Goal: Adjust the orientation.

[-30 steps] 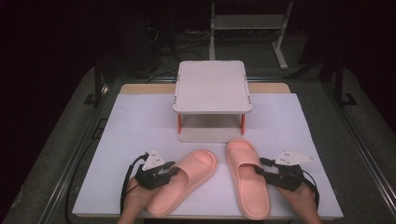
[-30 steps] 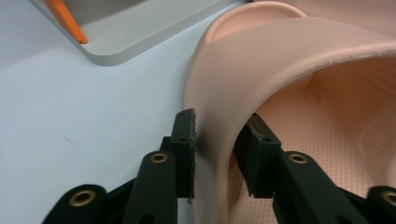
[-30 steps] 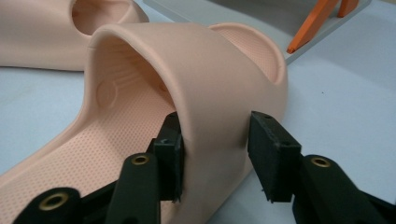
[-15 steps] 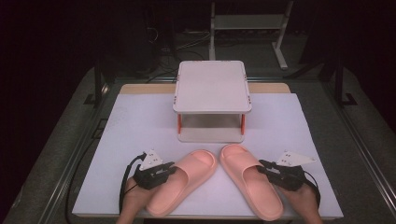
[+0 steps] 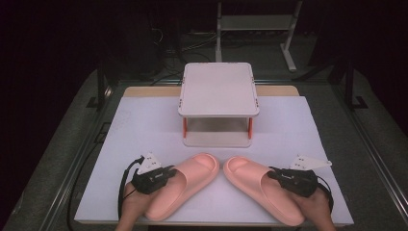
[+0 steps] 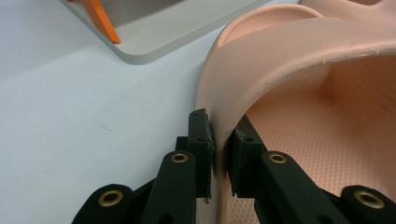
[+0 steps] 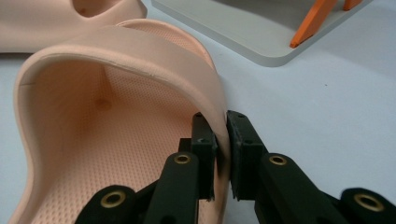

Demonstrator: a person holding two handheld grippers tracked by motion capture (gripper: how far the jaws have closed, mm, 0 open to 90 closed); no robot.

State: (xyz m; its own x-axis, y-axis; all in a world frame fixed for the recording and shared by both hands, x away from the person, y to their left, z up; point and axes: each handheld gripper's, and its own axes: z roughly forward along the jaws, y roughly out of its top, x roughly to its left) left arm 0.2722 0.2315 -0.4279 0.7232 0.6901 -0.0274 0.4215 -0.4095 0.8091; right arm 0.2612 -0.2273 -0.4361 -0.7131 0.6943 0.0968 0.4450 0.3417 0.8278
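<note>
each hand-held gripper is clenched on the outer strap edge of its own slipper, the left hand-held gripper (image 5: 166, 174) on the left slipper (image 5: 185, 185) pointing 1 o'clock, the right hand-held gripper (image 5: 276, 175) on the right slipper (image 5: 260, 187) pointing 11 o'clock, toes nearly meeting on the counter (image 5: 144, 130) before the rack (image 5: 219, 103) at 12 o'clock.

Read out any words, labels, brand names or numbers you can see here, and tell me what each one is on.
None can be read. The left slipper, right slipper, small grey shelf and white table cover carry no visible lettering. Small pale marks on the left claw body in the high view are too small to read.
</note>
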